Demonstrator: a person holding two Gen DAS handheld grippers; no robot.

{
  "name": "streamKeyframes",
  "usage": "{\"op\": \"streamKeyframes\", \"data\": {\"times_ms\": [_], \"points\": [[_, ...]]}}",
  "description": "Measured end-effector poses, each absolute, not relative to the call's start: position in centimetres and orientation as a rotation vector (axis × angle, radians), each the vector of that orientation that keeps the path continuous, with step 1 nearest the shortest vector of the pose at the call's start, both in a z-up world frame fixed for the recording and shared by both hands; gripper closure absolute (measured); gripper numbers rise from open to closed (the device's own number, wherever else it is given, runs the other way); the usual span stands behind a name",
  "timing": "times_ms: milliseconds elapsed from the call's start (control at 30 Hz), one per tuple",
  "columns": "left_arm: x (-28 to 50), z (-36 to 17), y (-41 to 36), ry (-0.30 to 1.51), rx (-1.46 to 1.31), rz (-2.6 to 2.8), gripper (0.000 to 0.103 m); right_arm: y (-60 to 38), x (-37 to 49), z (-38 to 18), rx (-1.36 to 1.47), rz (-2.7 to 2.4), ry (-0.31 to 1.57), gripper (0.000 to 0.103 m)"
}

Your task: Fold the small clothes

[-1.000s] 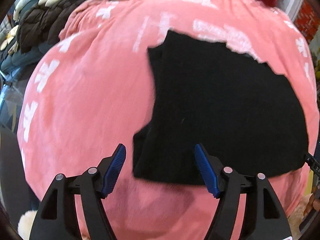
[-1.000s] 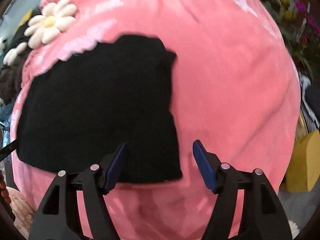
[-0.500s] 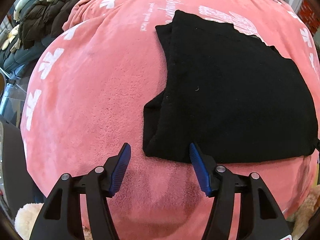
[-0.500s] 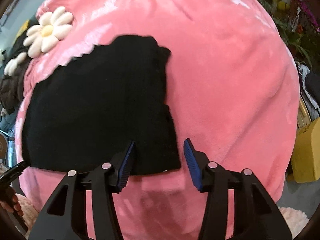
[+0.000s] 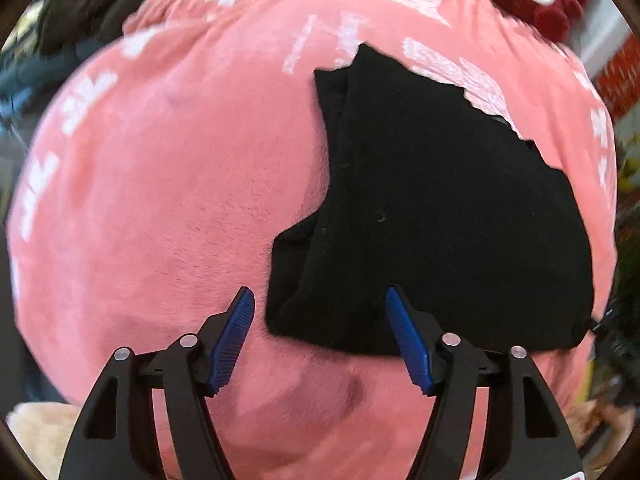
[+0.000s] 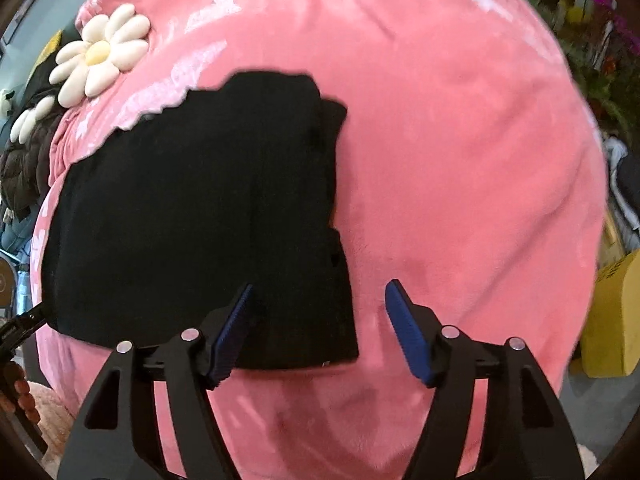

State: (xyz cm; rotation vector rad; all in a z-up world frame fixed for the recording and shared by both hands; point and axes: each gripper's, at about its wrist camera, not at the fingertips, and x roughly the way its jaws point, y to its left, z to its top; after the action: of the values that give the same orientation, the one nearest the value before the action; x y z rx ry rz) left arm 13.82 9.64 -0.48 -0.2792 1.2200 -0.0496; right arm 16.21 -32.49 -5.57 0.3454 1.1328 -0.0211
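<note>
A black folded garment [image 5: 440,208] lies flat on a pink plush blanket [image 5: 160,200]. My left gripper [image 5: 320,312] is open and empty, just above the garment's near left corner. In the right wrist view the same garment [image 6: 200,216] fills the left half of the pink blanket [image 6: 460,160]. My right gripper [image 6: 318,308] is open and empty, over the garment's near right corner. The tip of the left gripper shows at the far left edge of the right wrist view [image 6: 20,324].
A white daisy-shaped cushion [image 6: 100,56] lies at the blanket's far left, with dark padded jackets [image 6: 24,160] beside it. A red plush item [image 5: 532,4] sits at the far right. A yellow object [image 6: 612,320] stands beyond the blanket's right edge.
Both grippers narrowed half a second ago and have opened wider again. Both views shifted slightly. The garment lies where it was.
</note>
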Motion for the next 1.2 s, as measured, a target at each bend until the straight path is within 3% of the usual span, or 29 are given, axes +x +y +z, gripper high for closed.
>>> {"op": "streamKeyframes", "data": {"times_ms": [33, 67, 100, 133, 200, 333, 633, 867, 967, 1133, 1200], "points": [[14.1, -1.2, 9.8, 1.240, -0.291, -0.052, 0.077, -32.5, 16.2, -6.3, 0.379, 0.008, 1.149, 0.063], [14.2, -1.5, 9.9, 1.245, -0.295, -0.049, 0.078, -32.4, 16.3, -6.4, 0.388, 0.021, 1.144, 0.076], [14.2, -1.2, 10.0, 1.242, -0.319, -0.071, 0.097, -32.1, 16.2, -5.6, 0.366, 0.040, 1.141, 0.095], [14.1, -0.9, 10.0, 1.251, -0.338, -0.100, 0.097, -32.0, 15.4, -4.4, 0.346, 0.035, 1.119, 0.098], [13.6, 0.2, 10.1, 1.243, -0.313, -0.116, 0.097, -32.2, 14.7, -3.2, 0.302, 0.027, 1.084, 0.098], [13.6, -1.5, 9.5, 1.278, -0.234, -0.094, 0.096, -31.9, 15.1, -6.5, 0.228, 0.029, 1.165, 0.096], [14.5, 5.6, 6.2, 1.121, -0.119, -0.129, 0.091, -29.7, 17.4, 1.1, 0.196, 0.061, 0.976, 0.092], [20.8, 7.8, 2.8, 1.048, -0.126, -0.116, 0.091, -27.7, 23.5, 2.1, 0.171, 0.120, 0.964, 0.092], [21.6, 8.7, 3.1, 1.003, -0.158, -0.123, 0.078, -26.3, 24.3, 1.8, 0.145, 0.141, 0.957, 0.092], [25.1, 4.1, 1.3, 1.083, -0.073, -0.136, 0.075, -26.8, 27.6, -1.9, 0.065, 0.089, 1.048, 0.092], [26.3, 0.7, 1.8, 1.158, -0.046, -0.096, 0.075, -28.3, 28.5, -3.8, 0.080, 0.059, 1.088, 0.099]]}}
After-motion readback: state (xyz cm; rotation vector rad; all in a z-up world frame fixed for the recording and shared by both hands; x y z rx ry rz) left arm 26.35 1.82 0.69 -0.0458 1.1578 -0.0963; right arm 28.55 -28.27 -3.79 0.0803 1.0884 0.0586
